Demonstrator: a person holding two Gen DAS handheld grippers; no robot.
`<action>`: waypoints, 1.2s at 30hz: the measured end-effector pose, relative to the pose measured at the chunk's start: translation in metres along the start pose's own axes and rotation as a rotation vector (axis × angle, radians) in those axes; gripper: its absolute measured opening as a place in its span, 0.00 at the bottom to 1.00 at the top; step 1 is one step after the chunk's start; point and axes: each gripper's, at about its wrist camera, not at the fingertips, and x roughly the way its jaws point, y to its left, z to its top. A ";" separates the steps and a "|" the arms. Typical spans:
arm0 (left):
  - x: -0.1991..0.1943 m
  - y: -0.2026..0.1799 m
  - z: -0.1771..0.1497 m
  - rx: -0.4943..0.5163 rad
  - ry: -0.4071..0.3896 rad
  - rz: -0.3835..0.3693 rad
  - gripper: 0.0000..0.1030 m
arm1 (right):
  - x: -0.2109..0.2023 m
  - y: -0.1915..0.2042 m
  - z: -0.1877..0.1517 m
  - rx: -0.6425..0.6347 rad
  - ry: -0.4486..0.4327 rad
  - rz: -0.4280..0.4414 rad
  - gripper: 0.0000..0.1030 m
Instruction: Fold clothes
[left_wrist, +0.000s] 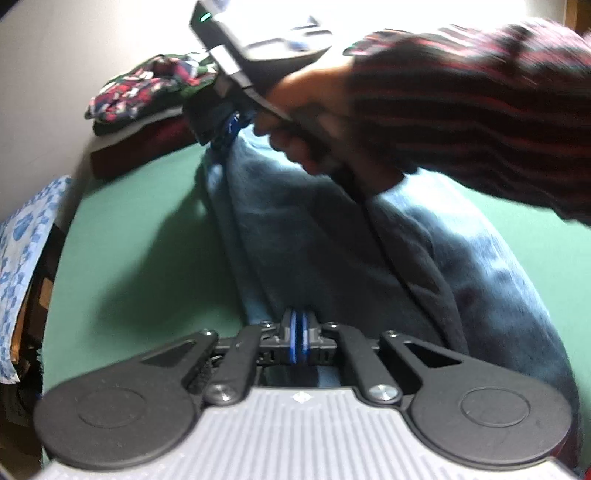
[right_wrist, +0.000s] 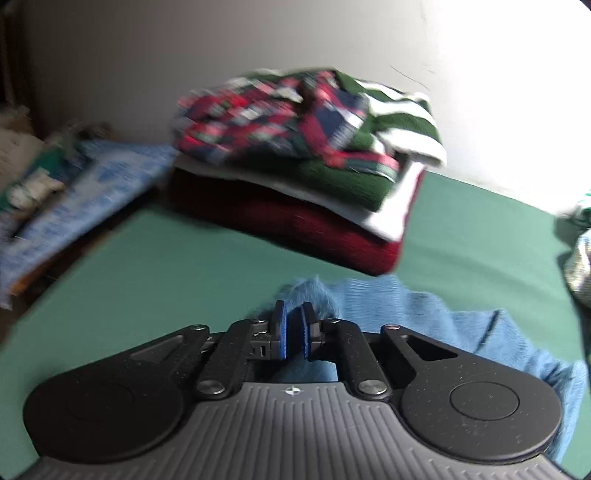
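Nearest, the left gripper (left_wrist: 300, 334) is seen pinched tight on the near edge of a blue sweater (left_wrist: 369, 258), its pads almost touching. The sweater is stretched over the green surface (left_wrist: 129, 240), partly lifted. Further on, its far edge is clamped by the right gripper (right_wrist: 293, 334), a bunch of fuzzy cloth filling the narrow gap. The knit is judged soft, light and floppy, best held at edges or corners. Beyond, a stack of folded clothes (right_wrist: 295, 177) is seen by the wall.
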 end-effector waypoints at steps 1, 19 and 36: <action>0.001 0.000 -0.001 0.001 0.003 -0.002 0.00 | 0.004 -0.003 -0.001 0.010 0.002 -0.003 0.01; 0.002 -0.002 -0.007 0.015 0.013 -0.012 0.00 | -0.097 -0.038 -0.057 0.123 0.073 0.275 0.14; -0.027 -0.007 -0.032 0.114 -0.047 -0.064 0.17 | -0.168 0.001 -0.135 0.019 -0.023 0.210 0.14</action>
